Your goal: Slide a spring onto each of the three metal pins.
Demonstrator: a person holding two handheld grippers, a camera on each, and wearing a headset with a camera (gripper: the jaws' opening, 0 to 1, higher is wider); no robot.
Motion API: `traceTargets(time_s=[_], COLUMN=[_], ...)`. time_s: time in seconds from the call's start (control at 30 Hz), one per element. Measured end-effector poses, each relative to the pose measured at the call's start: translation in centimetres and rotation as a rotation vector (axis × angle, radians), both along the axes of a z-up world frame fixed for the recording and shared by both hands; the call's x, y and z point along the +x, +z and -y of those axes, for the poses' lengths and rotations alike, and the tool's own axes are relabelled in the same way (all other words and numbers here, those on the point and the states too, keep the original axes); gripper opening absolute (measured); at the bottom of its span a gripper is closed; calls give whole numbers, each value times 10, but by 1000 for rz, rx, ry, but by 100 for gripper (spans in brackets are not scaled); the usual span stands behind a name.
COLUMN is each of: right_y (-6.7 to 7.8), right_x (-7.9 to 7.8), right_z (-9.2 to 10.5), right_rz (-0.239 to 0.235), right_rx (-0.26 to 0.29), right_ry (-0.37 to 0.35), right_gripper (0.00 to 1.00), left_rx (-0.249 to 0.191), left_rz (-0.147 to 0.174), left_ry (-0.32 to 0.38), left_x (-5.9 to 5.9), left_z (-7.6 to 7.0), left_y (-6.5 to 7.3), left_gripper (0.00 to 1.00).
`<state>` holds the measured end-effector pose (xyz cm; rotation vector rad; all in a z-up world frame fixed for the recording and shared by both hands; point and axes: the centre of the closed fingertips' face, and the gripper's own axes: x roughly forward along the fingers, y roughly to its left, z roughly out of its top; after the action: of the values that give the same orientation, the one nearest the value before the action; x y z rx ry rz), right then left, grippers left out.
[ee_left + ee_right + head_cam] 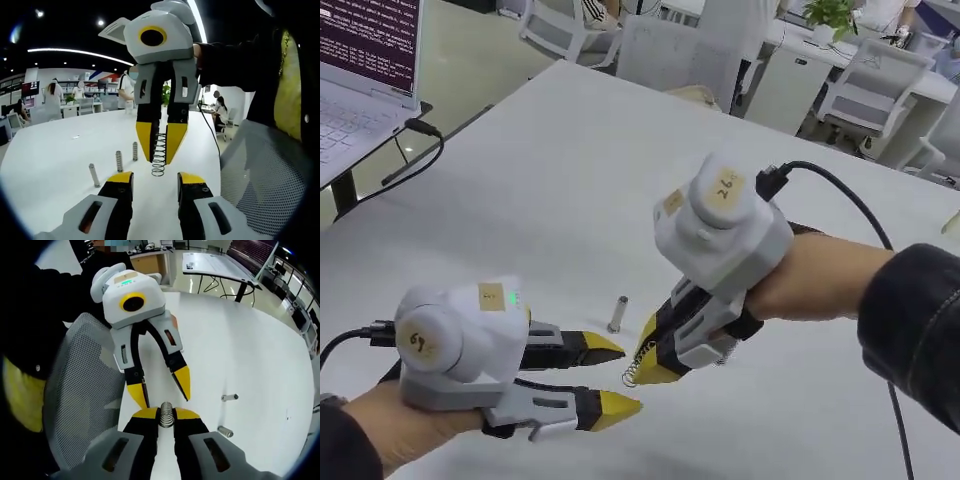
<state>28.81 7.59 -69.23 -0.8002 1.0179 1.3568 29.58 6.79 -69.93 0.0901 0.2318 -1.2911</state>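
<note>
My right gripper (648,362) points down at the white table (550,180) and is shut on a steel spring (633,372), which hangs below its yellow tips. My left gripper (620,376) faces it from the left, open, with its tips on either side of the spring's lower end. In the left gripper view the spring (159,156) hangs just ahead of my left gripper (156,180). Behind it stand a bare pin (94,175) and two pins wearing springs (119,161) (135,151). One pin (618,313) shows beside the right gripper in the head view.
A laptop (360,60) with a black cable (415,165) sits at the far left of the table. Office chairs (665,50) and desks stand beyond the far edge. A mesh chair back (85,405) is close behind me.
</note>
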Motion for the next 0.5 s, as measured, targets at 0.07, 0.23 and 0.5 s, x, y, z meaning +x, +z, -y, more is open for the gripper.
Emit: traceTargets(time_s=[0.07,0.23,0.5], right_y=[0,2,7], right_x=[1,7,17], right_z=[1,2,4], right_rz=[3,11,32], right_rx=[-5,-10,-7], right_ry=[0,-4,-16], right_gripper=[8,8,8], left_rx=[2,12,43], left_rz=[0,-4,-12], left_ry=[10,47,106], left_x=[1,6,16], left_z=[-2,-7,-17], left_y=[-1,-4,-12], left_gripper=[35,50,67])
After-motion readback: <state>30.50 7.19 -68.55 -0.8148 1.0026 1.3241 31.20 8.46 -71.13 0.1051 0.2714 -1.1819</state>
